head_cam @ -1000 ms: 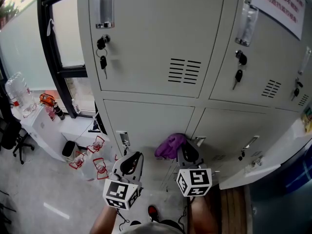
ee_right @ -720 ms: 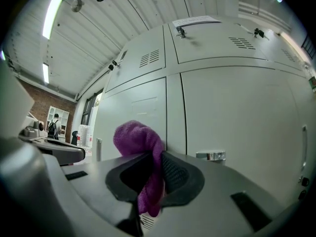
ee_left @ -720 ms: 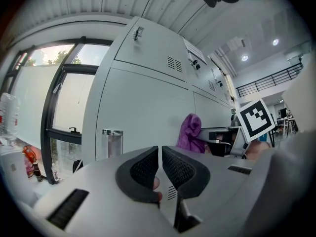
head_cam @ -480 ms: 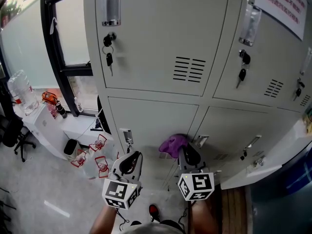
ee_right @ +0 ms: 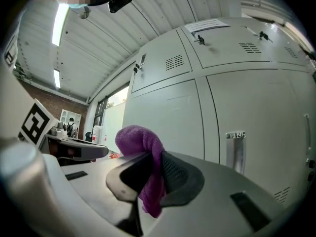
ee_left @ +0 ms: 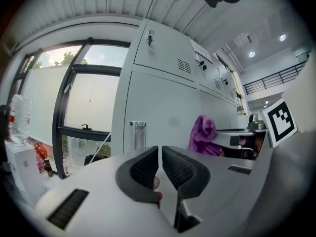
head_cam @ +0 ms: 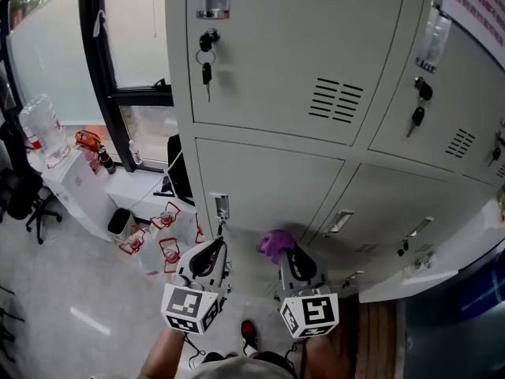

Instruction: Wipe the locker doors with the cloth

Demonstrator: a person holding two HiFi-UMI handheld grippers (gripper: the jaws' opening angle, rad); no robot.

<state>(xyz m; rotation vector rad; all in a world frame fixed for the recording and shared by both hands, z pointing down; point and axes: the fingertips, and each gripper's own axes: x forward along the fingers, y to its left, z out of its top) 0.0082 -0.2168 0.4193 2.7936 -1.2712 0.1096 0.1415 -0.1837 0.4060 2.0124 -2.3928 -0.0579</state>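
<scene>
a wall of grey metal lockers [head_cam: 316, 54] fills most of the head view, in two rows of doors, with a dark-framed window [head_cam: 130, 46] beside them at the left. below the window a large water bottle [head_cam: 43, 133] stands on a white cabinet, and the grey floor [head_cam: 63, 290] spreads out beneath.

the upper doors have slotted vents and keys hanging in their locks; one key [head_cam: 207, 73] dangles on the upper left door. the lower left door [head_cam: 268, 184] carries a small clear label holder [head_cam: 220, 205] near its left edge.

both grippers are held low in front of the lower row. the left gripper [head_cam: 207, 253] points at the lower left door, below the label holder. its fingers are pressed close together with only a thin slit between them, and they hold nothing.

the right gripper [head_cam: 290, 257] is just beside it, near the seam between two lower doors. its fingers pinch a purple cloth [head_cam: 273, 243], which bunches up above the tips and hangs down a little below them. the cloth is close to the lower left door, but i cannot tell whether it touches the metal.
</scene>
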